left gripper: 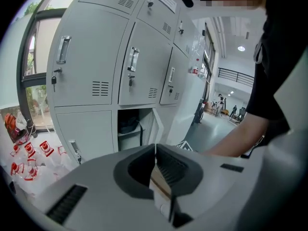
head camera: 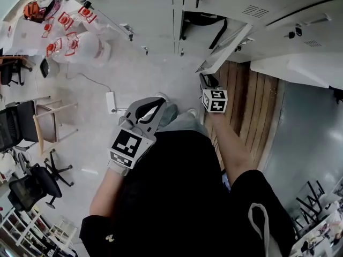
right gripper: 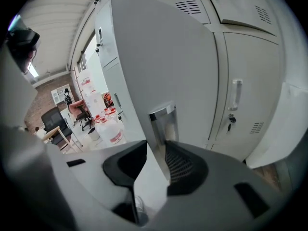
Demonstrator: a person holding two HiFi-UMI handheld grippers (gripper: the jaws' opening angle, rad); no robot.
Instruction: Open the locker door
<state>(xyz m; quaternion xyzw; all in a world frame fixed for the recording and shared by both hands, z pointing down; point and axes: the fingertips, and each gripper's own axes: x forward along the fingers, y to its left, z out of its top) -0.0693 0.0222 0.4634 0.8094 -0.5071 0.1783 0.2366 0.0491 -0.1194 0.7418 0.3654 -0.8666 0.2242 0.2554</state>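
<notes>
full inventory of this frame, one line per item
lockers: one bank, grey, along the wall
locker door: 1, grey, swung open
door handle: 1, silver metal, on the open door's edge
dark item: 1, black, inside the open locker
water jugs: several, white with red labels, floor beside the lockers
power strip: 1, white, floor
chairs: at least two, black, far left
left gripper: 1, grey, shut, empty
right gripper: 1, grey, clamped on locker door at the handle

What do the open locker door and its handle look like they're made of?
Locker door: likely sheet metal painted matte light grey, judging by the thin flat panel and even colour. Handle: probably chromed or polished metal, given its bright, mirror-like reflections.
</notes>
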